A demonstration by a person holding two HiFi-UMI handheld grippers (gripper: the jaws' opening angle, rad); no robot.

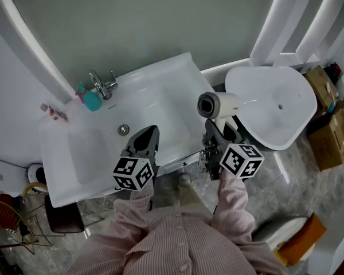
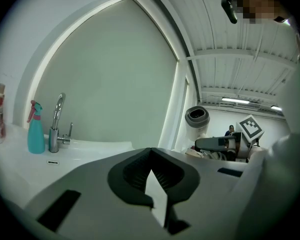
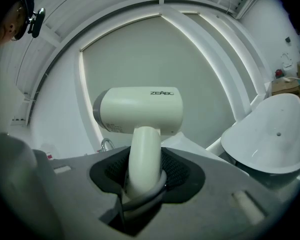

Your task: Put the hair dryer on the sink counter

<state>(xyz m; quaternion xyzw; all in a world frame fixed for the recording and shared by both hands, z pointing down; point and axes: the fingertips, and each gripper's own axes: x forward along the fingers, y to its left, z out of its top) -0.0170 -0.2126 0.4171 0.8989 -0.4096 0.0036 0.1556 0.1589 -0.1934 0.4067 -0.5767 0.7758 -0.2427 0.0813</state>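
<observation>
A cream hair dryer (image 1: pixel 218 105) with a grey nozzle end is held upright in the air, just off the right end of the white sink counter (image 1: pixel 172 76). My right gripper (image 1: pixel 212 132) is shut on its handle. In the right gripper view the handle of the hair dryer (image 3: pixel 140 111) and a loop of grey cord sit between the jaws of my right gripper (image 3: pixel 145 159). My left gripper (image 1: pixel 148 135) hovers over the front of the sink, shut with nothing in it. In the left gripper view the pads of the left gripper (image 2: pixel 150 156) meet at their tips, and the hair dryer (image 2: pixel 196 119) shows at the right.
A chrome faucet (image 1: pixel 103 85) and a teal spray bottle (image 1: pixel 92 99) stand at the counter's back left. A drain (image 1: pixel 123 129) marks the basin. A white tub (image 1: pixel 275 105) sits to the right, with cardboard boxes (image 1: pixel 332 130) beyond it. A wire basket (image 1: pixel 8 222) is at the lower left.
</observation>
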